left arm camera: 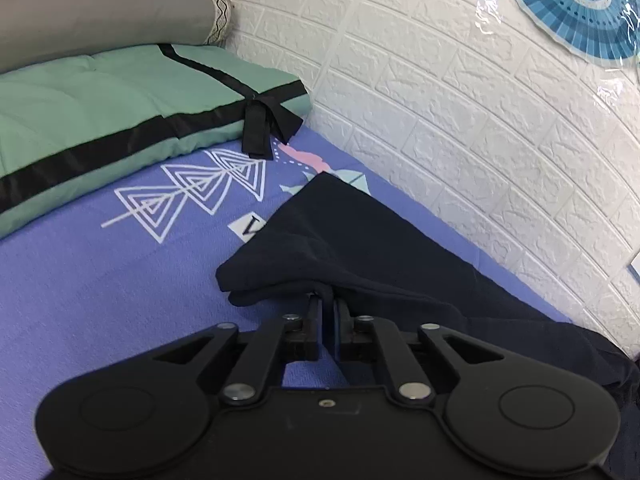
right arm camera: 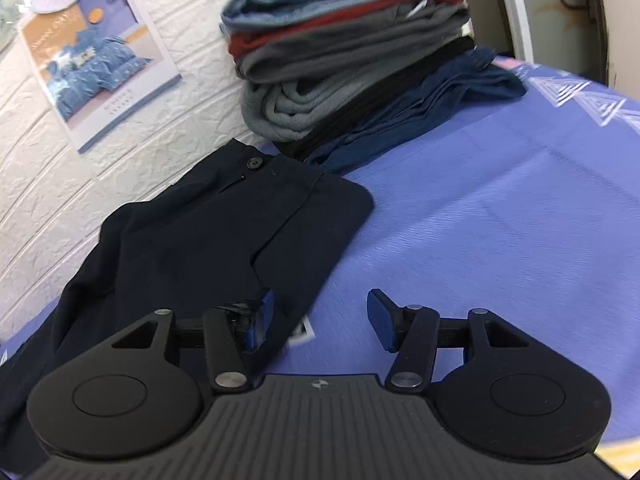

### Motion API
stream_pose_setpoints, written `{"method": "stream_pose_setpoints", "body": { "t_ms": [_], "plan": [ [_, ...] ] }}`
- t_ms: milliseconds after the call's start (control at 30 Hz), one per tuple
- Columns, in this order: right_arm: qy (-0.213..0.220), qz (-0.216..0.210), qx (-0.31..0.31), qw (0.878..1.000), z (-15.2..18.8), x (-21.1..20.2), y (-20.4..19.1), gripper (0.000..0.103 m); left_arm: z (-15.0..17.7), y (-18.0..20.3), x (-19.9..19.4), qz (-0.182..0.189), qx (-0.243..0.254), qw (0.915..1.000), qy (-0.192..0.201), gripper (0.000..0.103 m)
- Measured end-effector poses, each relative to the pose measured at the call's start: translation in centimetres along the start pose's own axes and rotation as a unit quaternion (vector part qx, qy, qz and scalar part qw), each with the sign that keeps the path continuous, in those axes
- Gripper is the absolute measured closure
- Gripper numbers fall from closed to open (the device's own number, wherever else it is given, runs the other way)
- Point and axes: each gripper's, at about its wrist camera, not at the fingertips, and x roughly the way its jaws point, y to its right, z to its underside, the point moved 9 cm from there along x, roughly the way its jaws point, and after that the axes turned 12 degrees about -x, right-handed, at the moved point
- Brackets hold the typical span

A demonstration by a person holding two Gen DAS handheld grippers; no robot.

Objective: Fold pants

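Pants (right arm camera: 208, 236): dark navy, lying on your purple sheet (right arm camera: 500, 220) close along the white brick wall (left arm camera: 460, 100); the waist end with its button (right arm camera: 253, 163) lies flat, pointing toward the clothes pile.
Leg end (left arm camera: 320, 248): doubled over on itself, its folded edge lifted slightly off the sheet where your left tool pinches it.
Left gripper (left arm camera: 329, 304): your jaws are nearly together, clamped on the hem fold of the pants; cloth shows between the pads.
Right gripper (right arm camera: 320, 316): your jaws stand wide apart over the sheet, holding nothing; the left pad (right arm camera: 264, 308) is over the pants' edge, the right pad over bare sheet.
Clothes pile (right arm camera: 348, 52): folded blue, red, grey and black pieces stacked against the wall, just beyond the waistband.
Quilt (left arm camera: 120, 112): green with black bands, folded, at the far end of the bed beside a grey bolster (left arm camera: 100, 20).
Wall: paper fans (left arm camera: 580, 8) above the left side, a poster (right arm camera: 100, 64) near the pile.
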Motion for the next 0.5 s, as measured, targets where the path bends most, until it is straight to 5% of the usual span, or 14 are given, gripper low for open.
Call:
{"method": "stream_pose_setpoints", "body": {
  "t_ms": [100,367,467,500],
  "plan": [
    [0.009,-0.003,0.001,1.0,-0.4,1.6,-0.6,0.014,1.0,-1.0,0.8,-0.016,-0.008,0.9998,-0.008,0.08],
    [0.022,0.003,-0.02,1.0,-1.6,3.5,-1.5,0.013,2.1,-2.7,3.9,-0.028,-0.047,0.9981,-0.029,0.079],
    [0.003,0.014,-0.015,1.0,-2.0,4.0,-1.5,0.099,1.6,-1.9,5.2,-0.023,-0.045,0.9986,-0.019,0.08],
    [0.006,0.016,-0.006,1.0,-2.4,3.6,-1.5,0.1,1.4,-1.6,5.5,-0.022,-0.041,0.9988,-0.016,0.087]
  ]
}}
